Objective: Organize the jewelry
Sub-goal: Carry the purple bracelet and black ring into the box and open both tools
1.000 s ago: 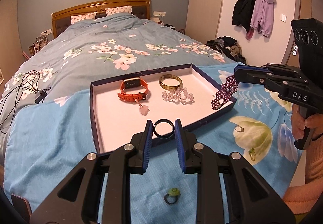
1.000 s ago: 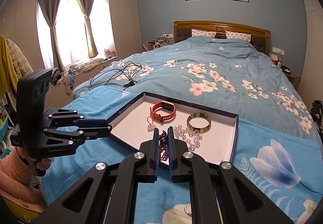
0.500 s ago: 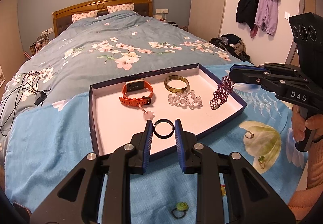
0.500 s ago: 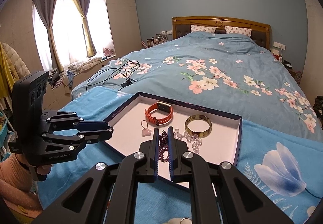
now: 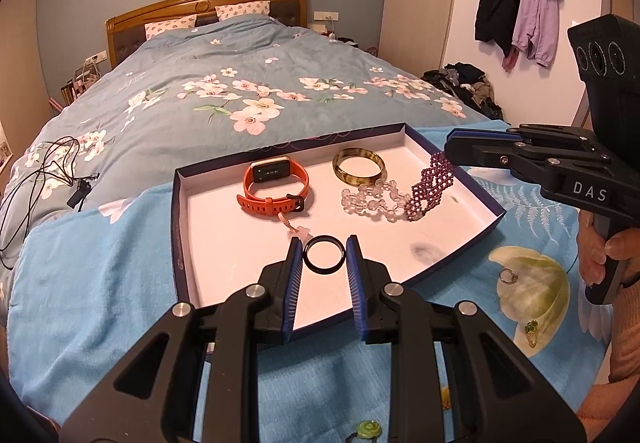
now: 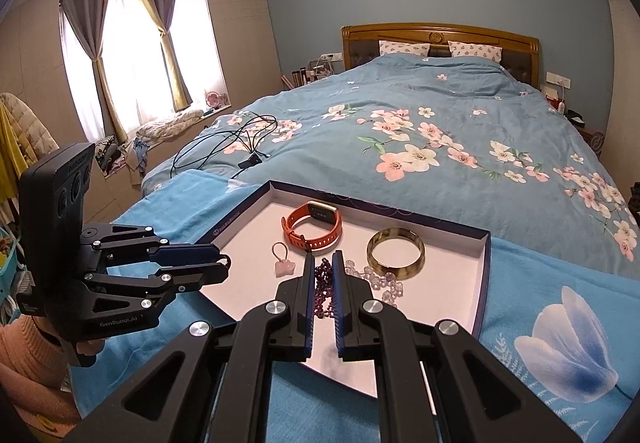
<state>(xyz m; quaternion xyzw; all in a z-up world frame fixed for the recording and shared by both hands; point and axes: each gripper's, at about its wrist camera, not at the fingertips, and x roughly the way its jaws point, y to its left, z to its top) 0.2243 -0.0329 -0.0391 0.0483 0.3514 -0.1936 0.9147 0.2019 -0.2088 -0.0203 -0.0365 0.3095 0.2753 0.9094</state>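
Left wrist view: a bed (image 5: 240, 91) with a floral duvet is carrying the shallow box lid (image 5: 180, 227). Your left gripper (image 5: 324, 257) is pinching a black ring (image 5: 324, 254) over its white floor; a green ring (image 5: 368, 430) is sitting half hidden below.

Right wrist view: your right gripper (image 6: 323, 275) is clamping the purple bead bracelet (image 6: 322, 297), its lower part lying on the lid beside the clear bead strand (image 6: 380, 281), which the jaws are partly covering.

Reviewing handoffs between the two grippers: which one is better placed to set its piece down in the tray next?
Probably right: the right gripper has its purple beaded bracelet already draping onto the tray floor. The left gripper holds its black ring above the floor.
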